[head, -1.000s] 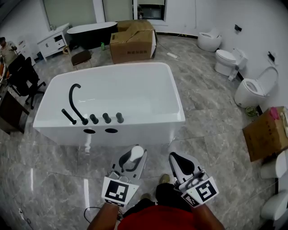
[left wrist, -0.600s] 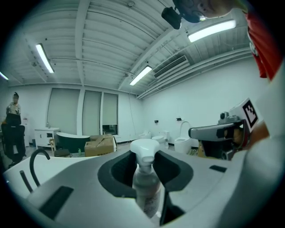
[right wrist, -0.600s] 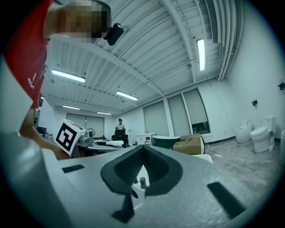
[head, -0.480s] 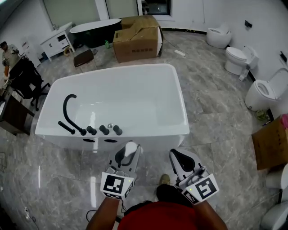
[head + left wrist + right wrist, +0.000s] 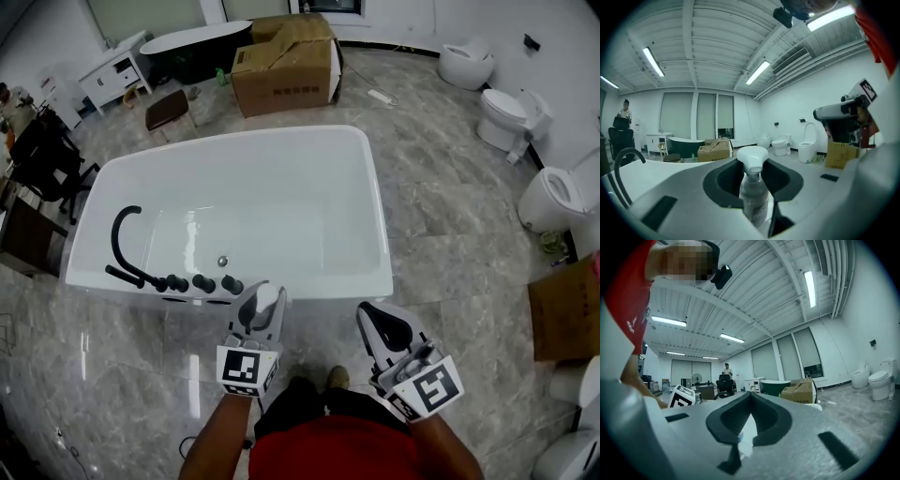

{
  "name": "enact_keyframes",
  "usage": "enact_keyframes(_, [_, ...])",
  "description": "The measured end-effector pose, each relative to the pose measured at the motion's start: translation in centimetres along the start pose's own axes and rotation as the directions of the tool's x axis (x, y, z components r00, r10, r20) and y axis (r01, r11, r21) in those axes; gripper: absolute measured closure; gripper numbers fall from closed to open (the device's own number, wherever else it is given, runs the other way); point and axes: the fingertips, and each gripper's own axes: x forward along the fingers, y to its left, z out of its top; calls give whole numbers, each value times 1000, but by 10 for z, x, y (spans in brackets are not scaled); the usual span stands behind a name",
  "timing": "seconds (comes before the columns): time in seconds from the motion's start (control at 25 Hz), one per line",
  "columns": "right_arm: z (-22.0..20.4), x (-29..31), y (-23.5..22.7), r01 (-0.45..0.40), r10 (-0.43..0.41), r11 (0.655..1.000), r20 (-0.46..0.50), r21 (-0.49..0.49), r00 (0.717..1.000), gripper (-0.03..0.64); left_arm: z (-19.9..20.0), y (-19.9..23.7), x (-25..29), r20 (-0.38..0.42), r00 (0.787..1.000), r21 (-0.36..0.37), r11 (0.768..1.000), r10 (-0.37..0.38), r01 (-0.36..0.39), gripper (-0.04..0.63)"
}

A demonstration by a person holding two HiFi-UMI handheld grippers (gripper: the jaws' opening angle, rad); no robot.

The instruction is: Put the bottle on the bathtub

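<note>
At the far left of the head view a black office chair (image 5: 42, 155) stands on the grey marble floor (image 5: 441, 225), well apart from the white bathtub (image 5: 373, 202). The bathtub fills the middle of this view. On its near left rim there is a curved black faucet (image 5: 120, 230), and beside it, to the right, a row of black knobs (image 5: 202, 283).

Just to the right of the knobs is the left hand-held gripper (image 5: 258, 305). Its two jaws are pinching the bottle (image 5: 268, 297), a small clear spray bottle with a white cap. In the left gripper view the bottle stands upright between the dark pads, and the cap rises above them. The bottle is at the near wall of the bathtub, close under the rim. It is in the gripper and is not standing on the rim. Whether it touches the bathtub I cannot tell.

Further to the right, the right hand-held gripper (image 5: 382, 326) is over the floor, near the right near corner of the bathtub but apart from it. The right gripper view shows its jaws pressed together, the dark pads meeting at the tips.

Behind the bathtub lies a large cardboard box (image 5: 286, 66). At the right edge stand two white toilets (image 5: 506, 117), and lower down another cardboard box (image 5: 567, 309).
</note>
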Motion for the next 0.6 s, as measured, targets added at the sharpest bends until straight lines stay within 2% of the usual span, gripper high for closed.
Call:
enact_keyframes(0.16, [-13, 20, -12, 42, -42, 999, -18, -3, 999, 612, -36, 17, 28, -34, 999, 16, 1000, -13, 13, 488])
enact_keyframes(0.4, [-41, 40, -20, 119, -119, 993, -62, 5, 991, 612, -88, 33, 61, -79, 994, 36, 996, -74, 77, 488])
enact_keyframes(0.6, [-54, 48, -22, 171, -171, 985, -91, -1, 981, 612, -126, 41, 81, -130, 984, 25, 992, -123, 127, 488])
